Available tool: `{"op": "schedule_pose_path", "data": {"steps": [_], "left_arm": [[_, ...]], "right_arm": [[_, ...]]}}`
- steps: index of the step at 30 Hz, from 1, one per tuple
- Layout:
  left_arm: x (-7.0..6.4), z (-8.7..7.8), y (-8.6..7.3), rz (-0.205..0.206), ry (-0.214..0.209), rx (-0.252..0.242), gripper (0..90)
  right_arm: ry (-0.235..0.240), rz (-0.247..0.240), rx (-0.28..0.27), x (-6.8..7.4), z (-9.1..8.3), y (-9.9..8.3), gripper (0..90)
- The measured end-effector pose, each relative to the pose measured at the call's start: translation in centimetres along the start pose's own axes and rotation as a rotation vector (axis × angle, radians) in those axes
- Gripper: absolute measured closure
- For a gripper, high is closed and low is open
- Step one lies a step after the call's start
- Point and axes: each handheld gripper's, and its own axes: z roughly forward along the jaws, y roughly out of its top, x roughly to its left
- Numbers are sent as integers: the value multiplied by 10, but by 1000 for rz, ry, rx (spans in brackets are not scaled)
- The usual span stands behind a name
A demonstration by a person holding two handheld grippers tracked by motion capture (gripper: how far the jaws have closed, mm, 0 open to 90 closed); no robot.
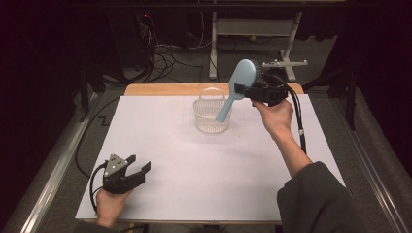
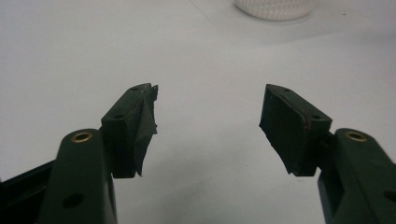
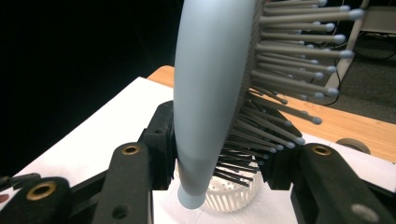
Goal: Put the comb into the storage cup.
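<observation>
A light blue hairbrush (image 1: 238, 87) hangs tilted in the air above the far middle of the table, handle pointing down toward a small white plastic basket (image 1: 210, 115). My right gripper (image 1: 244, 92) is shut on it at the base of the bristled head; in the right gripper view the brush (image 3: 210, 93) stands between both jaws with the basket (image 3: 233, 198) below. My left gripper (image 1: 140, 166) rests open near the front left of the white table cover, nothing between its jaws (image 2: 208, 126). The basket's bottom edge (image 2: 275, 8) shows far ahead of it.
The white sheet (image 1: 160, 145) covers most of the table, with a strip of bare wood (image 1: 160, 89) at the far edge. Cables and a white desk frame (image 1: 252, 29) lie on the floor beyond. A cable trails from the right gripper along the forearm.
</observation>
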Motion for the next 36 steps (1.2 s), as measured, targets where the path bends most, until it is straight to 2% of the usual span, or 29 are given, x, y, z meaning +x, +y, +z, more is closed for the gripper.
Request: {"op": "schedule_pose_path", "data": {"steps": [11, 20, 36], "left_arm": [[-1, 0, 0, 1, -5, -3, 359], [-1, 0, 0, 0, -7, -7, 359], [-1, -1, 0, 8, -10, -5, 359]], "right_arm": [[-19, 14, -8, -2, 18, 5, 558], [-36, 24, -14, -4, 25, 9, 558], [-62, 4, -1, -2, 43, 5, 556]]}}
